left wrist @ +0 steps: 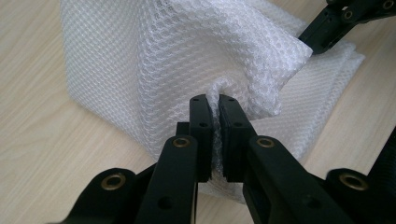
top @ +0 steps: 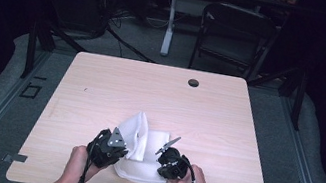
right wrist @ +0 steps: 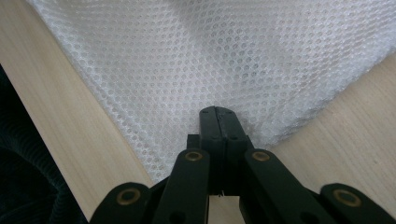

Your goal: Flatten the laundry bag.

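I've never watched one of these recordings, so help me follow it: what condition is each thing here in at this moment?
White mesh cloth: crumpled, partly lifted off the table, pinched at two places.
Left gripper: shut on the cloth, mesh bunched between its jaws.
Right gripper: shut on the cloth's edge.
Table: bare light wood around the cloth.
Folding chair: unfolded, standing behind the table.

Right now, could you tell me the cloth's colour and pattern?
White cloth with a fine honeycomb mesh weave, clearest in the left gripper view.
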### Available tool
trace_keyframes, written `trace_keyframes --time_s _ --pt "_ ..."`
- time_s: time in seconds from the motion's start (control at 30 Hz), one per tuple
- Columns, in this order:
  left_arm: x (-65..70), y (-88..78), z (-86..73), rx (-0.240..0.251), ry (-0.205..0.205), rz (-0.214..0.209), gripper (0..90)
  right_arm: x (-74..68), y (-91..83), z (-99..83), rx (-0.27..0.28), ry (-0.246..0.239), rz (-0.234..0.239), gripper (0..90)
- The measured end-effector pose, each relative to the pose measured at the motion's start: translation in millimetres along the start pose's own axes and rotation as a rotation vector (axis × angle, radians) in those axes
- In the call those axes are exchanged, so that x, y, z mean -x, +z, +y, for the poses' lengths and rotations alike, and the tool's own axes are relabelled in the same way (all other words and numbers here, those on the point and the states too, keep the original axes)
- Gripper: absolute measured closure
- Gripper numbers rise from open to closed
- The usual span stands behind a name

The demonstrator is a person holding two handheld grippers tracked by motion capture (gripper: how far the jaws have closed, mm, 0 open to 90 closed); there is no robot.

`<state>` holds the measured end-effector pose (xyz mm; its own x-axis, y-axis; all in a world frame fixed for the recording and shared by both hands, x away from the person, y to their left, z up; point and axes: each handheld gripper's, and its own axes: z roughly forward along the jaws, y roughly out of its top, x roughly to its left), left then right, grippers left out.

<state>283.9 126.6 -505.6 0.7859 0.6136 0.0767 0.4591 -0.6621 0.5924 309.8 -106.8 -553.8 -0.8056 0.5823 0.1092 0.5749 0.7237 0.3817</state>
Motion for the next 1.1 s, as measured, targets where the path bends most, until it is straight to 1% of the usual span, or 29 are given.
trace_keyframes --time_s 0.1,0.17,0.27,0.3,0.37,0.43,0.5,0.57,0.63,0.7,0.73,0.83,0.9,0.93,0.97,1.1 --pt "-1.1 -0.9 -3.0 -0.013 0.003 0.003 85.4 -1.4 -0.8 -1.0 -0.005 0.005 -0.012 90.0" --pt "-2.8 -2.2 -3.9 -0.013 0.000 0.006 85.3 -0.7 -0.7 -1.3 -0.004 0.005 -0.008 90.0" --pt "-4.0 -1.8 -4.9 -0.014 -0.009 0.006 85.3 -0.4 -1.5 -1.6 -0.012 0.006 -0.016 90.0" --pt "-4.0 -1.8 -4.9 -0.014 -0.009 0.006 85.3 -0.8 -1.0 -2.2 -0.003 0.013 -0.020 90.0" --pt "-4.7 -1.4 -4.8 -0.023 -0.003 0.005 85.2 -0.3 -2.5 -2.2 -0.021 0.015 -0.022 90.0" --pt "-4.5 -1.3 -5.0 -0.021 -0.006 0.006 85.2 0.6 -2.8 -2.8 -0.020 0.015 -0.024 90.0" --pt "-4.8 -0.8 -5.4 -0.028 -0.008 0.002 85.1 1.4 -3.2 -3.1 -0.022 0.014 -0.029 90.0" --pt "-5.2 -0.3 -5.4 -0.030 -0.007 0.002 85.0 2.2 -3.3 -3.9 -0.019 0.021 -0.030 90.0" --pt "-5.3 0.1 -5.9 -0.038 -0.009 -0.004 84.9 3.5 -4.4 -4.8 -0.026 0.028 -0.035 90.0" --pt "-6.0 1.0 -6.3 -0.047 -0.013 -0.009 84.7 4.5 -4.9 -5.1 -0.030 0.022 -0.036 90.0" --pt "-6.3 1.0 -6.4 -0.048 -0.014 -0.010 84.6 4.8 -4.9 -5.9 -0.025 0.035 -0.035 90.0" --pt "-6.9 0.8 -7.5 -0.051 -0.014 -0.012 84.2 6.5 -5.5 -6.9 -0.024 0.039 -0.037 90.0" --pt "-8.3 0.5 -9.0 -0.060 -0.015 -0.017 83.9 7.3 -6.2 -7.4 -0.028 0.038 -0.044 90.0" --pt "-8.6 0.4 -9.7 -0.061 -0.016 -0.016 83.6 8.2 -6.4 -7.4 -0.031 0.036 -0.038 90.0" --pt "-9.5 0.4 -11.1 -0.065 -0.017 -0.020 83.1 8.2 -6.5 -7.9 -0.029 0.044 -0.041 90.0" --pt "-11.6 -0.5 -15.0 -0.077 -0.021 -0.022 82.0 9.3 -7.0 -8.6 -0.028 0.047 -0.048 90.0"
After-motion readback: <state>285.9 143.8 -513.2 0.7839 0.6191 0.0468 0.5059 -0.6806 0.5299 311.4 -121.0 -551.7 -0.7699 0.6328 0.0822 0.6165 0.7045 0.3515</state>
